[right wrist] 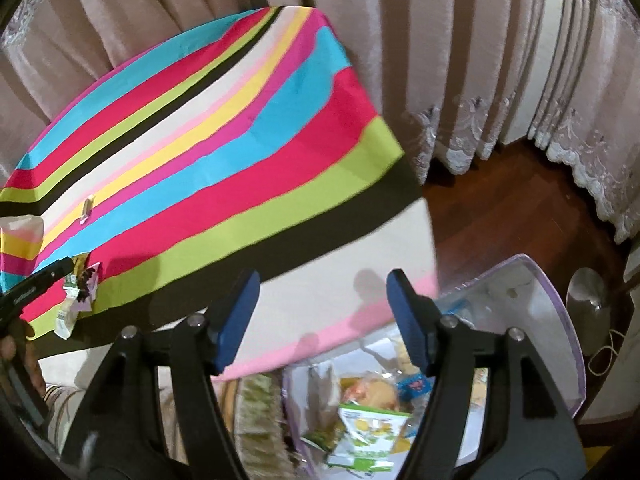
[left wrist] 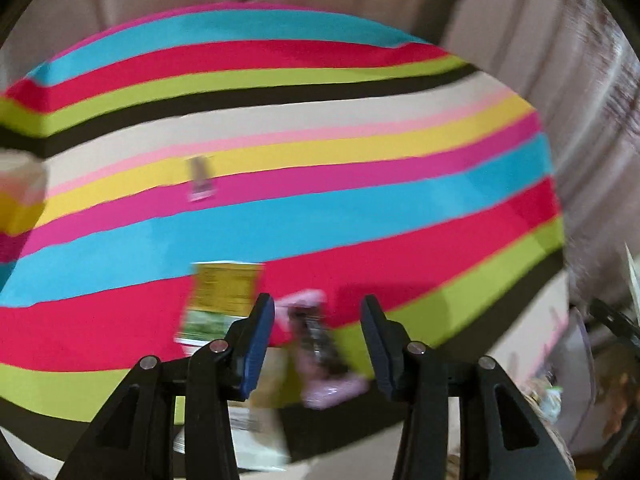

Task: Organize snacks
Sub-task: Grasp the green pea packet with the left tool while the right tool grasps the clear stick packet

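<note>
My left gripper [left wrist: 318, 344] is open just above a pink snack bar [left wrist: 320, 354] that lies on the striped tablecloth [left wrist: 360, 160]. A yellow-green snack packet [left wrist: 218, 300] lies beside it on the left, and a pale packet [left wrist: 256, 428] lies below. A small pink bar [left wrist: 200, 180] lies farther out. My right gripper [right wrist: 322, 320] is open and empty above a clear plastic bin [right wrist: 560, 320] with several snacks, among them a green and white packet [right wrist: 368, 436]. The left gripper [right wrist: 28, 288] shows at the left edge of the right wrist view, over the same packets [right wrist: 80, 284].
Beige curtains [right wrist: 440, 40] hang behind the table. A dark wood floor [right wrist: 500, 208] lies to the right, with a round metal base [right wrist: 588, 292] standing on it. A folded striped cloth [left wrist: 20, 196] sits at the table's left side.
</note>
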{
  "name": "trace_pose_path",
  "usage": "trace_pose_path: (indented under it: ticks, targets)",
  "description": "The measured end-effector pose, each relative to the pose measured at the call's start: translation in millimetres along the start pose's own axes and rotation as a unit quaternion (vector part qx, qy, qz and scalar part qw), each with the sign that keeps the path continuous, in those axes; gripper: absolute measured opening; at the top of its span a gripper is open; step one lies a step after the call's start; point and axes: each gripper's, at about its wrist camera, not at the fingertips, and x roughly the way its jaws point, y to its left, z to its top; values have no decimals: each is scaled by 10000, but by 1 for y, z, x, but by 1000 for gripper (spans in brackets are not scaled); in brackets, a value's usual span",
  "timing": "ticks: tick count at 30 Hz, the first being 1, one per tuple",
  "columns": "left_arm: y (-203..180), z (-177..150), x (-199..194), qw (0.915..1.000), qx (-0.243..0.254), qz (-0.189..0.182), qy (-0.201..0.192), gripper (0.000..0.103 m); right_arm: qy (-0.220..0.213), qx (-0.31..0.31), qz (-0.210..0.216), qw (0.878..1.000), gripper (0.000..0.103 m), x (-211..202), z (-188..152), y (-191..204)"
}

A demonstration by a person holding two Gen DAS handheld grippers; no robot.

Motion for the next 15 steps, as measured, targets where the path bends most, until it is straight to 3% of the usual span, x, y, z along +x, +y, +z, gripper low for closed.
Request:
trace_pose_path:
  ticks: [3, 10, 15]
  targets:
    - [22, 1, 10, 9998, -122, 172, 42, 58, -23, -152, 112, 9998, 70, 3, 8, 20]
    - [44, -3, 36, 9988, -192, 338, 296, 58, -165, -611, 427, 9971, 73, 9, 30, 75]
    - [44, -3, 51, 9974, 190, 594, 348, 57, -281, -1022, 665, 9921, 75, 16, 44, 126]
